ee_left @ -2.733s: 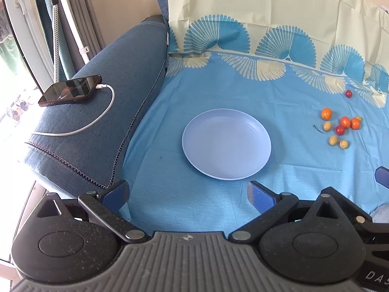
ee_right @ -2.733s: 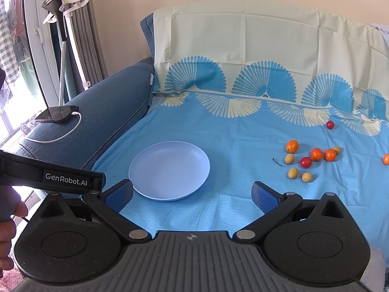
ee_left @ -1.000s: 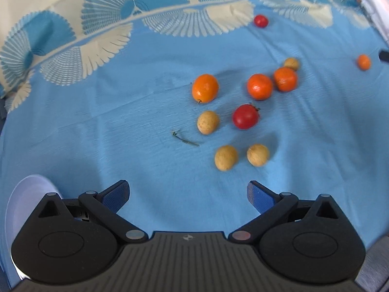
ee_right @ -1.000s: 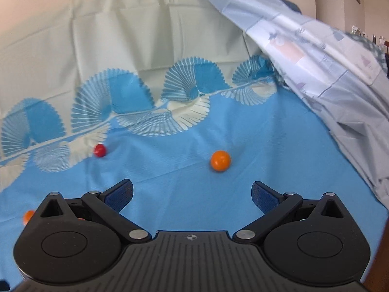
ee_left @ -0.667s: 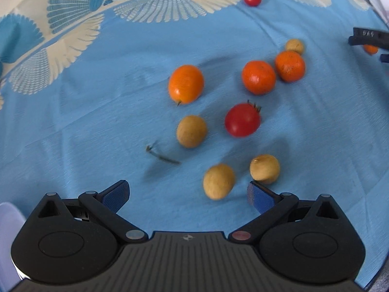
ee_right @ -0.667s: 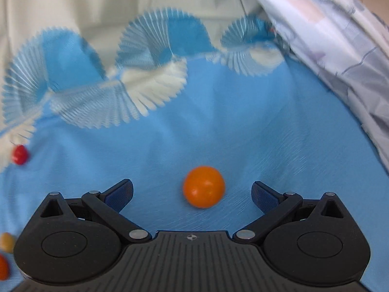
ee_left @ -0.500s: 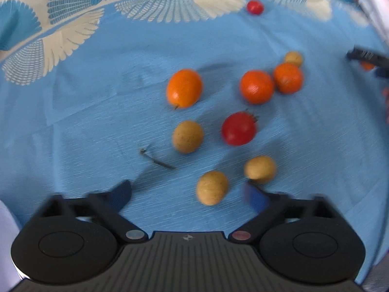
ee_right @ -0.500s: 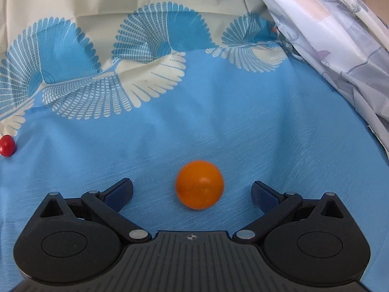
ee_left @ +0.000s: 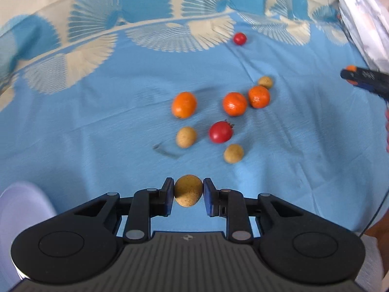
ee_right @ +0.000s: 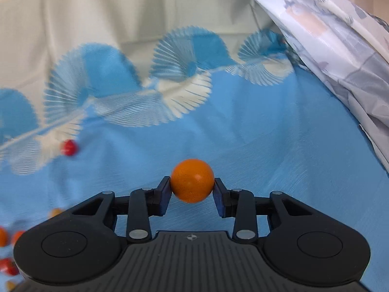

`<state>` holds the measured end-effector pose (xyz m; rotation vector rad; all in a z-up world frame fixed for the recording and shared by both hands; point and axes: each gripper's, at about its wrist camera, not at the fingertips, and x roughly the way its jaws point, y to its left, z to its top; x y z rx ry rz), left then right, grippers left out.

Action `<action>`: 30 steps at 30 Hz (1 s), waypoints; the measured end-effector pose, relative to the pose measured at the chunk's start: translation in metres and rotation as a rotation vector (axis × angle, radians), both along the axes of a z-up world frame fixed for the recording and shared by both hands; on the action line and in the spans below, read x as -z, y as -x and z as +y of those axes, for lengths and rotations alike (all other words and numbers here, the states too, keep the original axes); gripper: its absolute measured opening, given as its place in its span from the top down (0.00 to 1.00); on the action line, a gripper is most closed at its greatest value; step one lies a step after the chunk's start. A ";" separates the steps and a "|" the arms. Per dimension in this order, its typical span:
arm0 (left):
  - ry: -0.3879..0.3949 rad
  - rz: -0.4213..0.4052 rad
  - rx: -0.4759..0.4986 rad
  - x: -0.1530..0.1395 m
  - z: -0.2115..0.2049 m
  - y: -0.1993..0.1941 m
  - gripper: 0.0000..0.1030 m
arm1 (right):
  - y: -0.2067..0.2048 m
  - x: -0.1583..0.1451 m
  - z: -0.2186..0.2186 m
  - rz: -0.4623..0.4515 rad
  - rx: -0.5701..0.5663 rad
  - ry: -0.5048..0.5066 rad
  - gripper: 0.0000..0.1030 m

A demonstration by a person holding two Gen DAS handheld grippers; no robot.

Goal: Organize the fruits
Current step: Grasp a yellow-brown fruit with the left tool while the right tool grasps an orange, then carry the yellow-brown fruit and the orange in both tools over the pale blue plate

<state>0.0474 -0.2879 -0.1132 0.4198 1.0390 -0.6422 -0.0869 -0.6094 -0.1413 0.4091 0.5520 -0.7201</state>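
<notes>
My left gripper (ee_left: 188, 192) is shut on a tan round fruit (ee_left: 188, 191), held above the blue sheet. Ahead lie three oranges (ee_left: 184, 104) (ee_left: 234, 104) (ee_left: 259, 96), a red tomato (ee_left: 220, 132), tan fruits (ee_left: 186, 137) (ee_left: 233, 153) (ee_left: 265, 82) and a small red fruit (ee_left: 240, 38). The pale plate's rim (ee_left: 22, 194) shows at the lower left. My right gripper (ee_right: 192, 189) is shut on a small orange (ee_right: 192, 180); it also shows in the left wrist view (ee_left: 364, 80) at the far right. A small red fruit (ee_right: 69, 147) lies to its left.
A blue sheet with a fan pattern (ee_left: 97, 112) covers the seat and the backrest (ee_right: 121, 24). A crumpled pale printed cloth (ee_right: 340, 56) hangs over the right side. A small dark stem (ee_left: 165, 151) lies on the sheet near the tan fruits.
Both grippers have closed: the left on a tan fruit, the right on the lone orange, and both fruits are lifted off the sheet. The left view has pulled back from the fruit cluster.
</notes>
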 end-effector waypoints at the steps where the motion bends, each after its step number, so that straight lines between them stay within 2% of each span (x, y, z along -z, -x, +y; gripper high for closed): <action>1: 0.006 0.003 -0.016 -0.008 0.010 0.004 0.73 | 0.006 -0.012 0.018 -0.025 -0.030 -0.008 0.63; 6: 0.007 -0.010 -0.102 -0.050 0.072 0.029 0.73 | 0.036 -0.066 0.118 -0.154 -0.168 -0.049 0.63; 12: 0.009 -0.049 -0.217 -0.092 0.155 0.056 0.73 | 0.063 -0.109 0.240 -0.225 -0.353 -0.061 0.63; 15: 0.017 -0.073 -0.264 -0.107 0.196 0.071 0.73 | 0.069 -0.119 0.289 -0.219 -0.443 -0.092 0.63; 21: 0.059 -0.093 -0.334 -0.119 0.262 0.103 0.73 | 0.077 -0.125 0.362 -0.173 -0.560 -0.082 0.63; 30: 0.127 -0.110 -0.380 -0.123 0.315 0.133 0.73 | 0.099 -0.126 0.441 -0.121 -0.663 -0.047 0.63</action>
